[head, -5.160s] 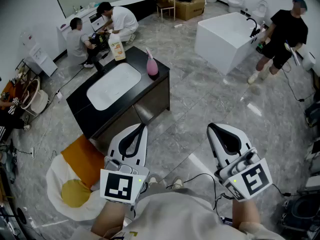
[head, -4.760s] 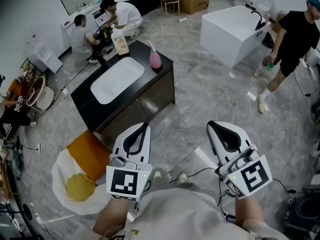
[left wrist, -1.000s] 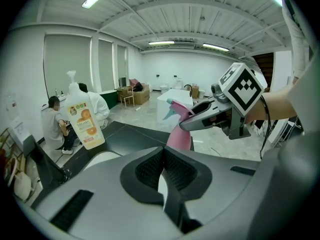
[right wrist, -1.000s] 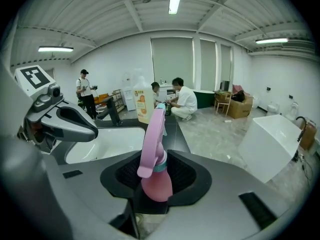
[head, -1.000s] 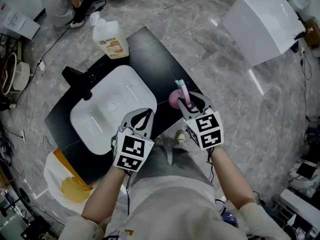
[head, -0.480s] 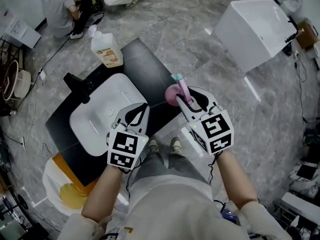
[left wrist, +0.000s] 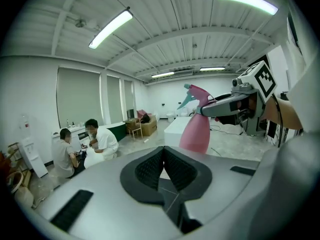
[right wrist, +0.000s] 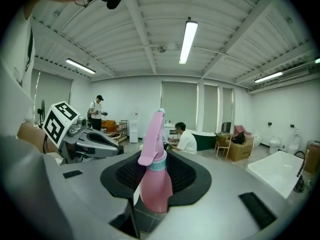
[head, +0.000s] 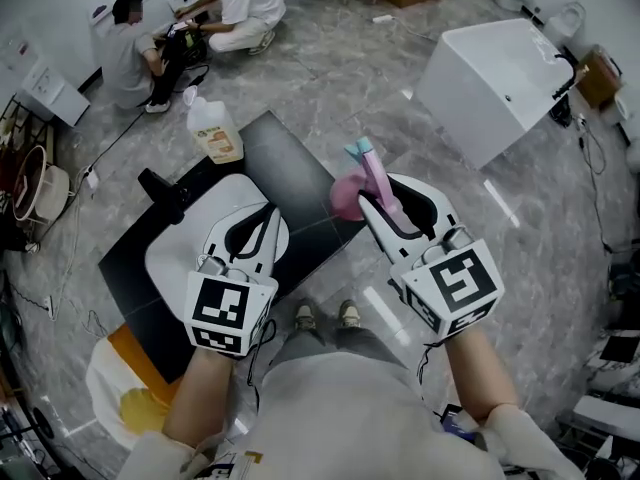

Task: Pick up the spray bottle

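Observation:
The pink spray bottle (head: 349, 194) with a teal collar hangs above the black counter's right corner. My right gripper (head: 384, 208) is shut on it at the neck, with the trigger head sticking up past the jaws. In the right gripper view the bottle (right wrist: 156, 184) stands upright between the pads. My left gripper (head: 250, 234) hovers over the sink, shut with nothing in it. From the left gripper view the bottle (left wrist: 196, 132) shows to the right, carried by the right gripper (left wrist: 226, 104).
Below lie a black vanity counter (head: 285, 153) with a white sink (head: 180, 258) and black faucet (head: 164, 193). A detergent jug (head: 213, 129) stands at its far corner. A white bathtub (head: 490, 73) is at right. Two people (head: 240, 3) crouch at the back left.
Both grippers have risen. The pink bottle has come up off the counter in the right gripper's hold, and the counter looks farther below.

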The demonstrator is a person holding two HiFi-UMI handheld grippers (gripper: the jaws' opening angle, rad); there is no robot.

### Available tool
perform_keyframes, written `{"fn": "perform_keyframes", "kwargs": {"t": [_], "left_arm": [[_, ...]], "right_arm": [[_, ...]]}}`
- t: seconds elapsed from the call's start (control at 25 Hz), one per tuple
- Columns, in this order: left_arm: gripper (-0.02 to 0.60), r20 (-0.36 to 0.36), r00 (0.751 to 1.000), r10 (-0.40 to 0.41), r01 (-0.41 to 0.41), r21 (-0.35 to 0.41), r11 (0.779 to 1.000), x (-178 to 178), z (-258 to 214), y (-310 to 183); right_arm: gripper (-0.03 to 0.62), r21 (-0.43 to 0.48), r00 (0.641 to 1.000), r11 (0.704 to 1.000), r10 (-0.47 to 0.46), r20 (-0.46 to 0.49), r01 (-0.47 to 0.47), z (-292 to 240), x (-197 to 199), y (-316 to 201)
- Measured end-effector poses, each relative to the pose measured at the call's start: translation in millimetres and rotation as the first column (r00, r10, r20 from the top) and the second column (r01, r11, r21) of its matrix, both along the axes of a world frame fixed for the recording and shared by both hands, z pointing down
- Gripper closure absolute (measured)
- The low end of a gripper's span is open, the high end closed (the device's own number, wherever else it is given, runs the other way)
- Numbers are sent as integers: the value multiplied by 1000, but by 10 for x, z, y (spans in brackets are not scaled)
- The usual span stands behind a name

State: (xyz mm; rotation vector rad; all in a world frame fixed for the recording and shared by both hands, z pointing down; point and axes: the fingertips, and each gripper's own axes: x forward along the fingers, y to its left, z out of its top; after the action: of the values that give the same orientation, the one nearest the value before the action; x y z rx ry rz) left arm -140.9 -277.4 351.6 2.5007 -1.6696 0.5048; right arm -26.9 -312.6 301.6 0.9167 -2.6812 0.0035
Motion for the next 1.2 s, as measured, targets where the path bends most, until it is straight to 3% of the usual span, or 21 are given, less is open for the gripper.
{"fn": "perform_keyframes", "kwargs": {"t": [0.24,0.56,0.76,1.2], "left_arm": [[561,36,999,26,-29,87,996,151,-411,226],[561,-13,999,-50,51,160,986,111,-567,469],[561,-35,996,-81,85,148,985,119,-541,566],[561,4,999,-47,46,94,995,163,-347,710]], "right_arm": [[439,40,999,999,-26,31,25,-342,180,318],[439,14,998,999,-35,52,34,-352,295,603],[439,-15,999,999,-39,-3,39,-132,307,720],[439,-72,995,993,-97,-14,95,108,169,856]]}}
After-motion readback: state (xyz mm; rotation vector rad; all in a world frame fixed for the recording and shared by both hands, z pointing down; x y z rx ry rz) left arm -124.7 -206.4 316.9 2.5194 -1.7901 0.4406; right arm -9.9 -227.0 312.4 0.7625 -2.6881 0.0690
